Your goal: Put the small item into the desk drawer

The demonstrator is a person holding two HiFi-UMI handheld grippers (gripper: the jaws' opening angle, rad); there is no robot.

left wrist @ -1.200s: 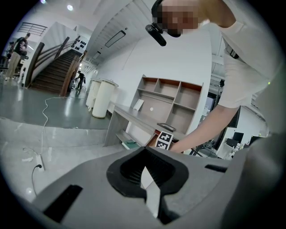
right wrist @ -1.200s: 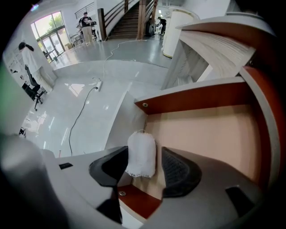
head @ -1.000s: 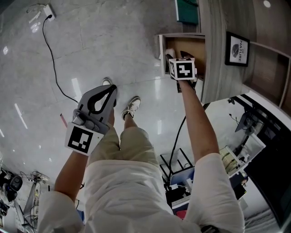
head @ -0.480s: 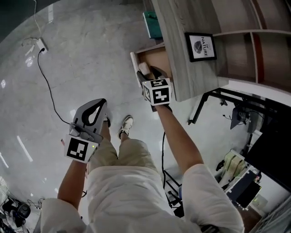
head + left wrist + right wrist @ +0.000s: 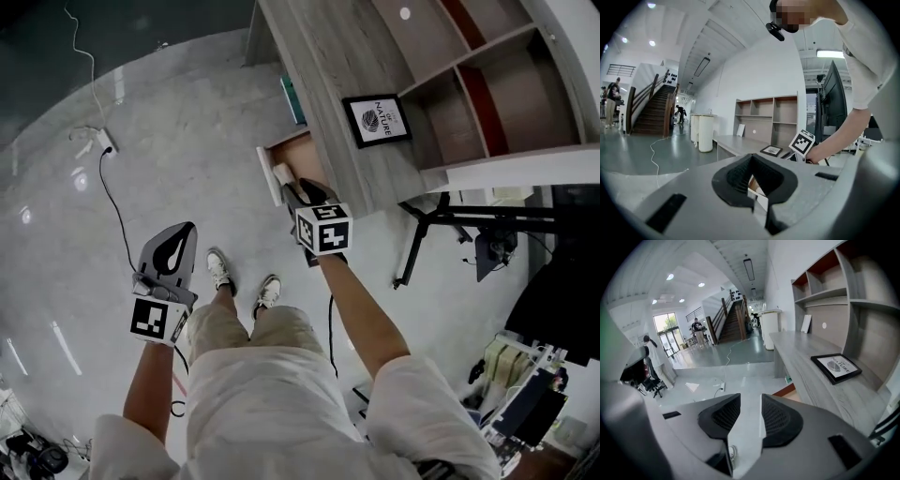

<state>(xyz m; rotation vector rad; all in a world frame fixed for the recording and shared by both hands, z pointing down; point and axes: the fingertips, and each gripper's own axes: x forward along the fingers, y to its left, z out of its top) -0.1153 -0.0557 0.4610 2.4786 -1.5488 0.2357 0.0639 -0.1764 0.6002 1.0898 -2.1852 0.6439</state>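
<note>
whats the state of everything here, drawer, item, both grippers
drawer: open
small item: lying in the drawer, not held
right gripper: jaws closing, nothing between them
left gripper: shut
picture frame: lying flat on the desk top

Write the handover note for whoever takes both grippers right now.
Left gripper: jaws together, nothing held, down at the person's left side.
Right gripper: at the open drawer, jaws closing with nothing between them.
Small item: in neither gripper. A pale thing just inside the drawer's front may be it; too small to confirm.
Done: the drop, probably.
Left: check that the item is in the drawer.
</note>
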